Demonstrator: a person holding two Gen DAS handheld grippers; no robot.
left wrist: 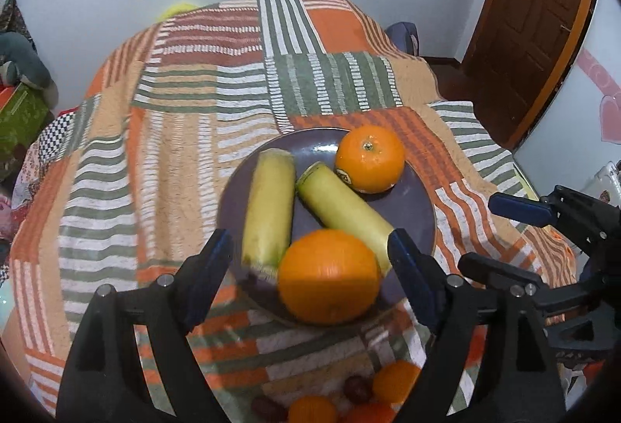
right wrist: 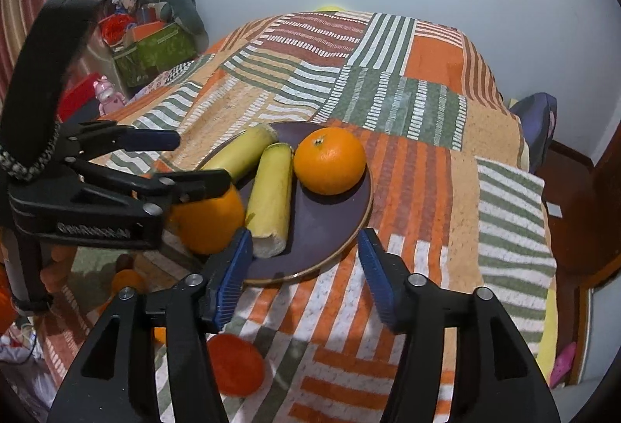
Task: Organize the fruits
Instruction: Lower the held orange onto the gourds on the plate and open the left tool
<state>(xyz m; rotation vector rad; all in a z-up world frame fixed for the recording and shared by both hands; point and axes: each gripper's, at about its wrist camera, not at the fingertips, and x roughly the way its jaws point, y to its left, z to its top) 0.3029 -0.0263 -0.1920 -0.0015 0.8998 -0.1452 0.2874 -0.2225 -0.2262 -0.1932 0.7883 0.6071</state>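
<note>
My left claw (left wrist: 310, 263) hangs over the near edge of the plate (left wrist: 419, 197), jaws apart. The near orange (left wrist: 329, 275) sits between its blue pads (left wrist: 411, 271), but I see a gap on each side, so nothing is gripped. In the right wrist view that same orange (right wrist: 209, 225) shows partly behind the left claw (right wrist: 194, 166).

My right claw (right wrist: 304, 273) is also apart, with only the plate rim (right wrist: 349, 240) and the quilt (right wrist: 427, 190) between its pads (right wrist: 233, 275). From the left wrist view it stands off to the right of the plate, its fingers (left wrist: 520, 209) holding nothing.

The dark plate lies on a striped patchwork quilt (left wrist: 155, 170) spread over a bed. On it are two oranges and two yellow-green pieces of fruit that look like cut banana lengths. The far orange (left wrist: 369, 159) sits at the plate's far side, just beside the right piece (left wrist: 345, 209), which runs diagonally toward the near orange. The left piece (left wrist: 268, 205) lies alongside it; their near ends reach the near orange.

More small fruit lies on the quilt near me, off the plate: small oranges (left wrist: 396, 380) and dark reddish grapes (left wrist: 357, 388), partly hidden by my claw. A red-orange fruit (right wrist: 236, 364) lies under my right claw.
</note>
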